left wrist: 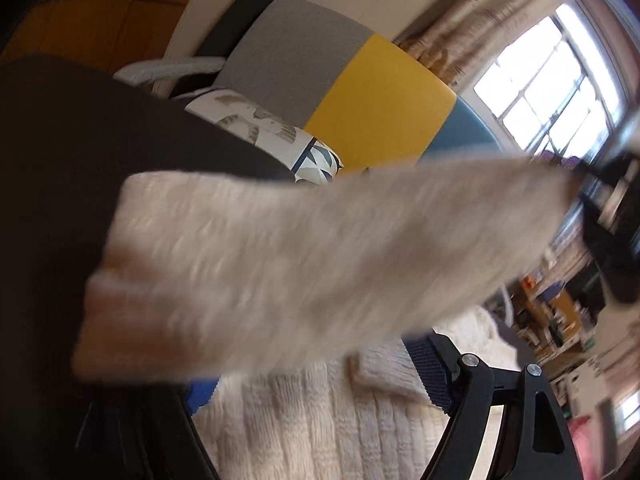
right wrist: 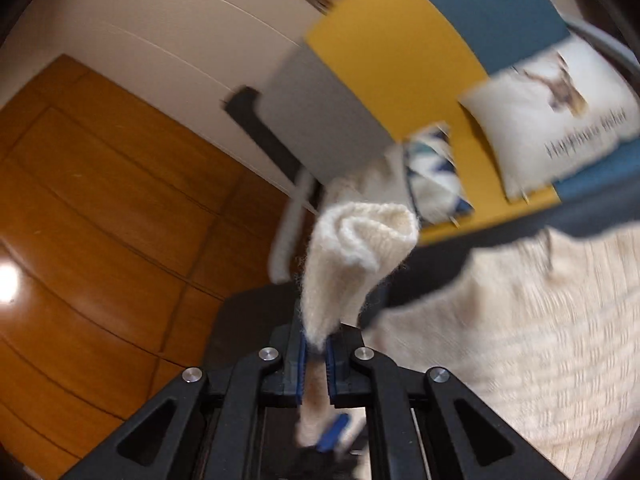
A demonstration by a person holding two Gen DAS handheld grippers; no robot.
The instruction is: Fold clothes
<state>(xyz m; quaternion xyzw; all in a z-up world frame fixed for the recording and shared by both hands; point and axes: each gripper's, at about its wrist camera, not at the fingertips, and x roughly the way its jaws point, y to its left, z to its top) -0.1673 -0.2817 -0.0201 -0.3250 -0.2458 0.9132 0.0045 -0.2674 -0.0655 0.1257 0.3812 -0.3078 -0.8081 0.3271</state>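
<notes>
Cream knit sweater [right wrist: 520, 340]: body spread at lower right of the right wrist view on a dark surface [right wrist: 432, 272]; one end [right wrist: 356, 256] lifted, bunched above the pads. In the left wrist view, a blurred stretch [left wrist: 300, 264] crosses from 8 o'clock to 2 o'clock, above more knit at 6 o'clock.

Right gripper [right wrist: 316, 364]: jaws closed on the sweater's end, blue pads pressing the fabric.

Left gripper [left wrist: 320, 392]: jaws wide apart over the knit, pressing nothing.

Backdrop: sofa back [left wrist: 376, 104] in grey, yellow and blue panels; printed cushion [right wrist: 552, 120]; wooden floor [right wrist: 100, 220]; window [left wrist: 552, 84].
</notes>
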